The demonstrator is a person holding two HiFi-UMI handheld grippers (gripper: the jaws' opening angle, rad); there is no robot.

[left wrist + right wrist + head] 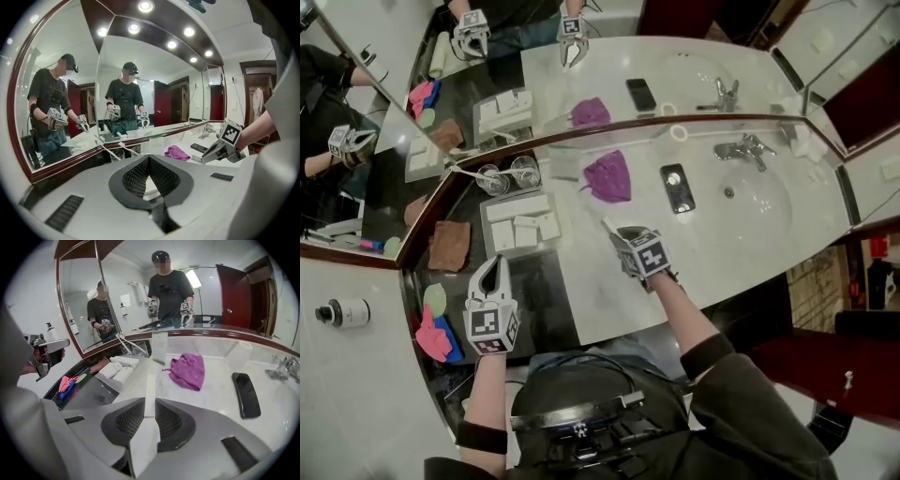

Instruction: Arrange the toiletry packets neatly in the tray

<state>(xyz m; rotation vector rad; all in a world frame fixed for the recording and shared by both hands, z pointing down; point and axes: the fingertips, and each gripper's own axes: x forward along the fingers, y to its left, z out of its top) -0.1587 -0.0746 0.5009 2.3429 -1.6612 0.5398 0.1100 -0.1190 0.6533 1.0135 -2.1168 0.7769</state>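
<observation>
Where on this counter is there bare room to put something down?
The dark counter in front of the tray, beside the left claw, is bare; so is the marble in front of the sink. Crowded: the tray and the corner with glasses and brown towel.

counter (741,246) with tray (521,251), purple cloth (607,176), phone (677,187)

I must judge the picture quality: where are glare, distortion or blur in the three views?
Head view: even light, bent edges, the mirror doubles the counter. Left gripper view: strong fisheye, black corners, spotlights blown out to white. Right gripper view: fisheye too, the white packet close to the lens looks soft.
</observation>
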